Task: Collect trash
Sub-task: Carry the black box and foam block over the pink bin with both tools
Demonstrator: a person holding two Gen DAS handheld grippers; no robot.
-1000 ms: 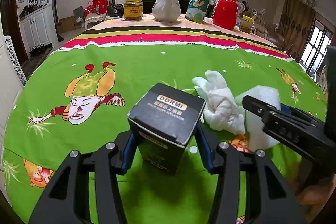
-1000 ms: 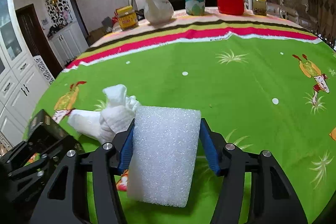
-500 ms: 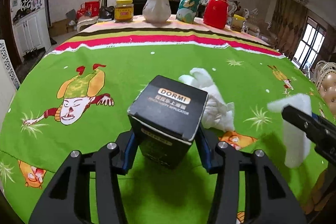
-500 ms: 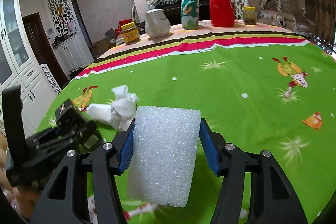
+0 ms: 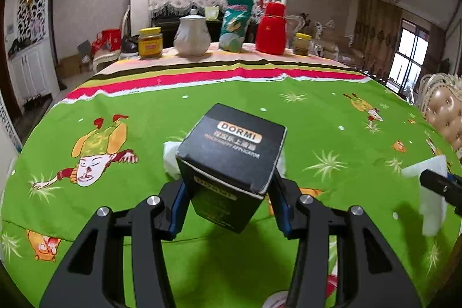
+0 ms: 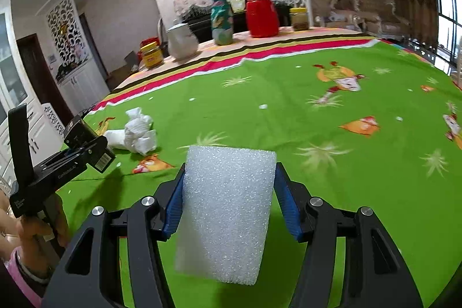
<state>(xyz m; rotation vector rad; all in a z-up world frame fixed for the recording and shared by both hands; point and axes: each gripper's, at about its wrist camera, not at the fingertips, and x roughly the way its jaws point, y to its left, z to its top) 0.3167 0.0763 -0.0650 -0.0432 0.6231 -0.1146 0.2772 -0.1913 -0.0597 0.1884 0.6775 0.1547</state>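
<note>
My left gripper [image 5: 228,189] is shut on a black DORMI box [image 5: 231,160] and holds it above the green tablecloth [image 5: 317,120]. My right gripper [image 6: 228,192] is shut on a white foam block [image 6: 225,212], also held above the cloth. The foam block and right gripper show at the right edge of the left wrist view [image 5: 430,192]. The left gripper with the box shows at the left of the right wrist view [image 6: 86,146]. A crumpled white tissue [image 6: 135,132] lies on the cloth; in the left wrist view it is mostly hidden behind the box [image 5: 170,158].
At the table's far edge stand a yellow-lidded jar [image 5: 150,44], a white teapot [image 5: 192,35], a green snack bag [image 5: 235,25], a red thermos [image 5: 271,28] and a small jar [image 5: 301,44]. A padded chair [image 5: 444,111] stands at the right.
Both grippers have pulled back and up from the tissue with their loads. The right gripper has swung further right, away from the left one.
</note>
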